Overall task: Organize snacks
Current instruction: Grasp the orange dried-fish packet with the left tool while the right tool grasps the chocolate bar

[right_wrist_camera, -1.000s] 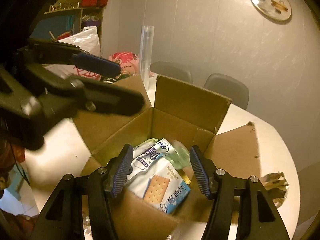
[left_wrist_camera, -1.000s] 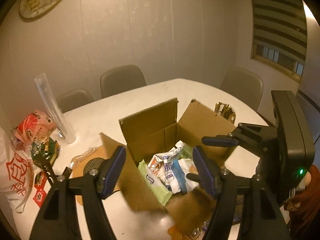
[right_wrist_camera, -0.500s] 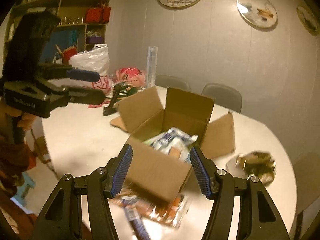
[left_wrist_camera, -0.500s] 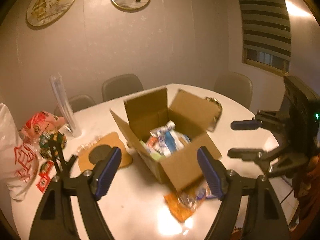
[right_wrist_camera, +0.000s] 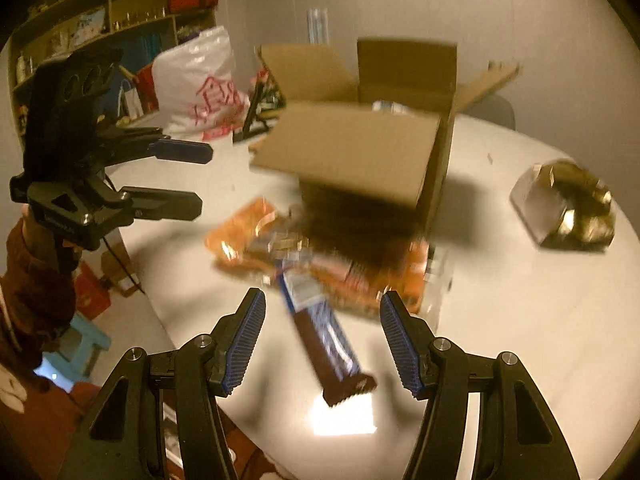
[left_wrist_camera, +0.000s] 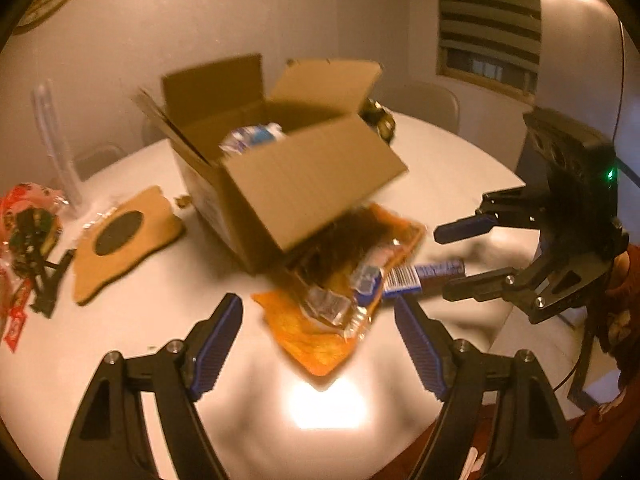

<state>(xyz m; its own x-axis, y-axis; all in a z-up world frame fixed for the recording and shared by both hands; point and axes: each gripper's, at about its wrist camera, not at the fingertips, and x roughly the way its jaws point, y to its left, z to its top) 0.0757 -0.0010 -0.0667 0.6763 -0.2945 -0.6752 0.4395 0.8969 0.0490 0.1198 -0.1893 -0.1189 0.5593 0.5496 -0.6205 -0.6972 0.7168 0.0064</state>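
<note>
An open cardboard box (left_wrist_camera: pixel 280 176) (right_wrist_camera: pixel 360 152) stands on the white table with snack packets inside. In front of it lies a pile of loose snacks: an orange bag (left_wrist_camera: pixel 316 332) (right_wrist_camera: pixel 240 232), a clear-wrapped packet (left_wrist_camera: pixel 324 304) and a dark blue bar (left_wrist_camera: pixel 424 274) (right_wrist_camera: pixel 328 340). My left gripper (left_wrist_camera: pixel 318 340) is open and empty, just short of the orange bag. My right gripper (right_wrist_camera: pixel 320 344) is open and empty, with the blue bar lying between its fingers on the table. Each gripper shows in the other's view, the right one (left_wrist_camera: pixel 460 256) and the left one (right_wrist_camera: pixel 188 176).
A cork mat (left_wrist_camera: pixel 120 236), a clear tube (left_wrist_camera: pixel 56 144), a red snack bag (left_wrist_camera: pixel 28 208) and a black clip lie at the left. A white plastic bag (right_wrist_camera: pixel 200 88) and a gold-foil packet (right_wrist_camera: pixel 568 204) also sit on the table (left_wrist_camera: pixel 160 320). Chairs stand behind.
Both grippers have pulled back from the box and dropped lower toward the loose snacks at its front. The box flap nearest me now hangs over the pile.
</note>
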